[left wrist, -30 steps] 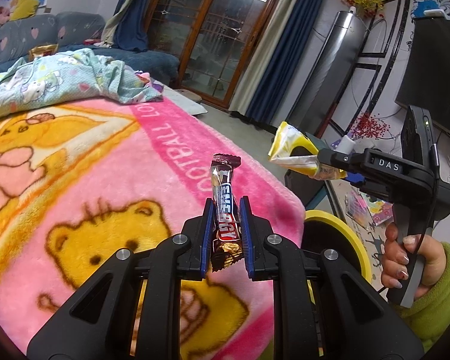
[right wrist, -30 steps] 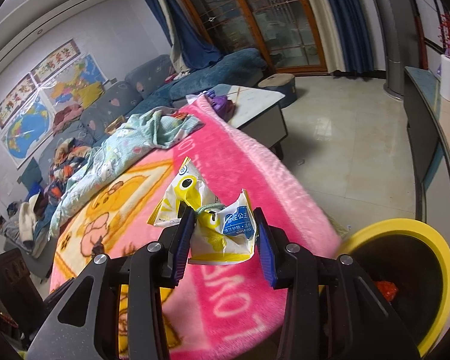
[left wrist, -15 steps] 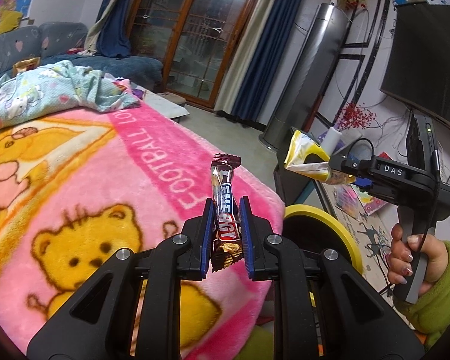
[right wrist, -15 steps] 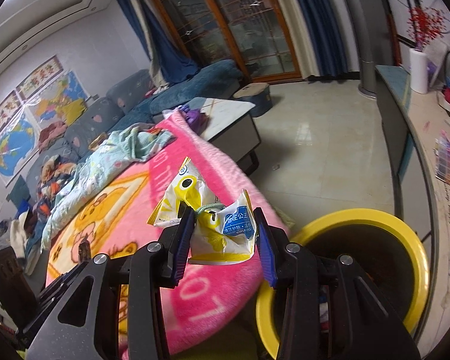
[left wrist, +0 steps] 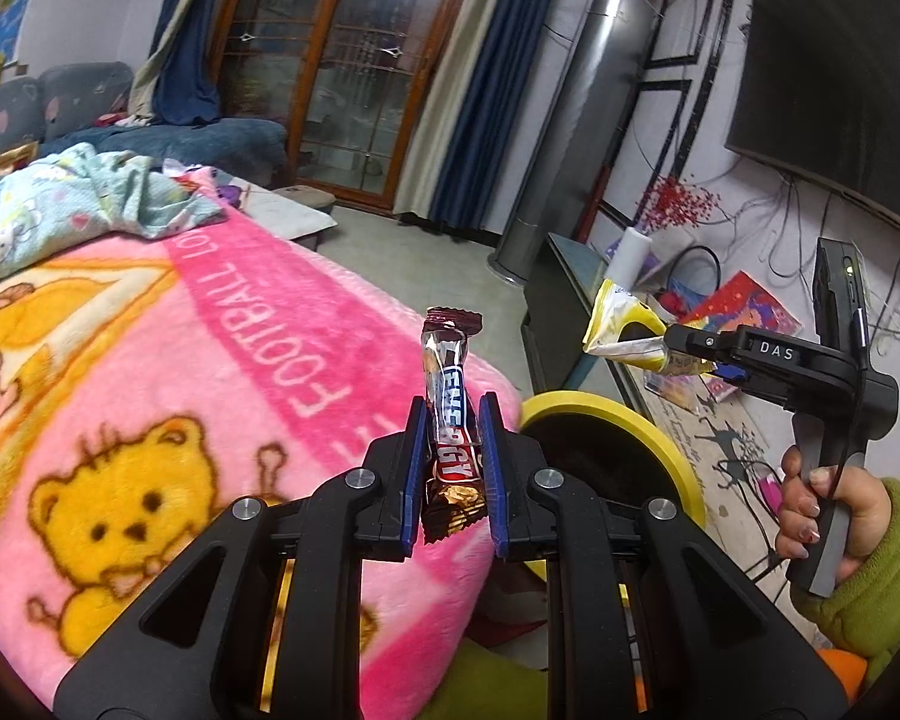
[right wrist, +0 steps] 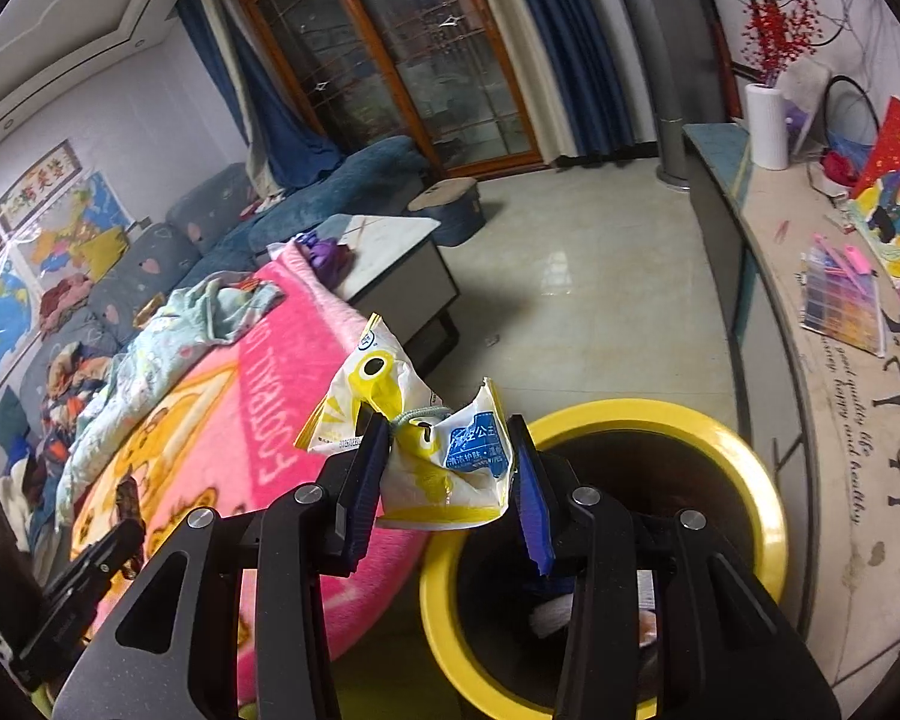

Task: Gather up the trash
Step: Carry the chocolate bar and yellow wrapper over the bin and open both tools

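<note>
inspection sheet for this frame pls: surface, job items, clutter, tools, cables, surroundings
Surface: pink bear-print blanket, "FOOTBALL" lettering.
Job's things: energy bar wrapper; crumpled yellow-and-white snack bag; yellow-rimmed trash bin beside the blanket's edge, some trash inside.
Clutter: light blue printed cloth bunched on the blanket.
Tools: left tool shut on the wrapper; right tool shut on the bag, near the bin's rim.
Cables: loose wires under the TV.
Surroundings: sofa, glass doors, blue curtains, low table, papers on the side counter.
</note>
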`<act>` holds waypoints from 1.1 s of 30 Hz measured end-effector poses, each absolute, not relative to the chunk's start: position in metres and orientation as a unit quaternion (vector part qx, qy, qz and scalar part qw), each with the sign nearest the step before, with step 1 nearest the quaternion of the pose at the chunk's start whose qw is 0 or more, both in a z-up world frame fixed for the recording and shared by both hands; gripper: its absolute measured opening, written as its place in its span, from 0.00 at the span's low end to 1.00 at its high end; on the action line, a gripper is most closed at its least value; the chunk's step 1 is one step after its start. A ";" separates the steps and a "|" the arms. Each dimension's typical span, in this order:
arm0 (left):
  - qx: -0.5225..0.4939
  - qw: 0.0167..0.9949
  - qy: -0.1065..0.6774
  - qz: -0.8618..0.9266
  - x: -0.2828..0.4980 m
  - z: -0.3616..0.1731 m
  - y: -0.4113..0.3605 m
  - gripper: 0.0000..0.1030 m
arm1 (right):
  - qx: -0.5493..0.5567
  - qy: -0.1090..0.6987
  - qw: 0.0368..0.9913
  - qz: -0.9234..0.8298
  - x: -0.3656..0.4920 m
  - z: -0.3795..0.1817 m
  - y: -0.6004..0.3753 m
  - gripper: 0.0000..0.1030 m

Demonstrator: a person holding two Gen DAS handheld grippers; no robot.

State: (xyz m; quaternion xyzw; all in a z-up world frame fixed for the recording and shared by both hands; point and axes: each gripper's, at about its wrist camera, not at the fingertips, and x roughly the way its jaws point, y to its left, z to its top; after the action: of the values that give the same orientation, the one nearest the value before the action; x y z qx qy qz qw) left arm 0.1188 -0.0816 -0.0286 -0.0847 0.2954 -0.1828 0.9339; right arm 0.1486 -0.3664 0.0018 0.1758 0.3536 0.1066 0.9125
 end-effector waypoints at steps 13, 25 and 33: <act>-0.047 0.921 0.314 -0.225 0.136 -0.035 -0.130 0.11 | 0.176 0.351 0.918 0.056 0.135 -0.013 -0.408 0.37; -0.014 0.905 0.325 -0.274 0.153 -0.044 -0.184 0.11 | 0.171 0.372 0.912 0.001 0.126 -0.042 -0.444 0.37; 0.004 0.892 0.341 -0.296 0.166 -0.056 -0.212 0.12 | 0.171 0.389 0.905 -0.017 0.122 -0.060 -0.457 0.37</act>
State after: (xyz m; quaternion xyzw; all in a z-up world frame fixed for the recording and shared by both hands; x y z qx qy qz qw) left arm 0.1662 -0.2124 -0.0562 0.0045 0.3409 -0.2961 0.8922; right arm 0.1223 -0.4573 -0.0597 0.1710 0.3887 -0.0173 0.9052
